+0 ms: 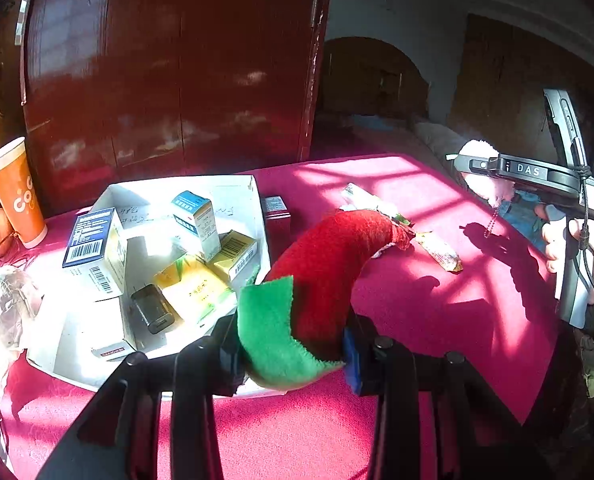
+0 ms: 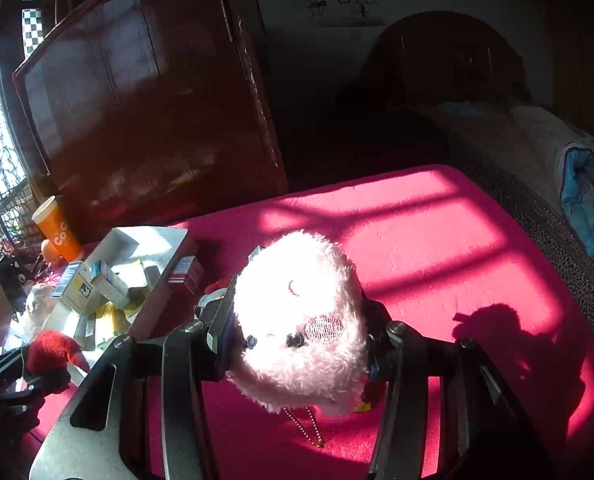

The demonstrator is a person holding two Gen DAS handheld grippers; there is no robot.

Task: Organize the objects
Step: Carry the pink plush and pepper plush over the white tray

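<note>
The left gripper (image 1: 293,344) pinches a felt chili (image 1: 317,276); the right gripper (image 2: 301,344) pinches a pink plush (image 2: 297,312) above the table (image 2: 437,216).

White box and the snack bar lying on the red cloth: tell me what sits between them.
In the left wrist view, a small dark red box stands just outside the white box, then bare red cloth up to the snack bar.
</note>
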